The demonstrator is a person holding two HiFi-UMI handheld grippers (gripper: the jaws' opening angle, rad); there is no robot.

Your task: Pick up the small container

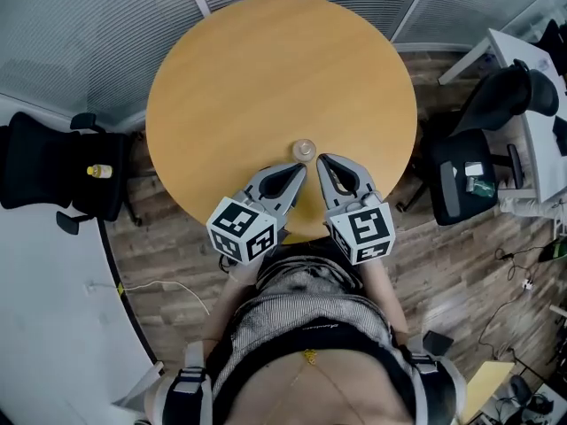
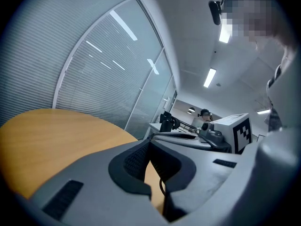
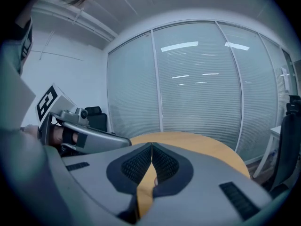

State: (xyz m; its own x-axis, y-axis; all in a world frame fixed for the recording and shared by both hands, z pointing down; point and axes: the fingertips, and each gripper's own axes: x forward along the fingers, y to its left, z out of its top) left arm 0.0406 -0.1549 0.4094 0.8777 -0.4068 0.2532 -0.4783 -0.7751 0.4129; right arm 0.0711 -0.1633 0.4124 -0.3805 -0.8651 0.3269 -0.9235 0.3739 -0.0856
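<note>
With the left gripper (image 1: pixel 299 168) and right gripper (image 1: pixel 322 159) both clenched on nothing, the small container (image 1: pixel 304 149) stands just beyond their tips near the table's (image 1: pixel 266 78) near edge — unopened, they could knock it away.

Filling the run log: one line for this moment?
left gripper: shut, empty | right gripper: shut, empty | small container: on table, near both grippers
</note>
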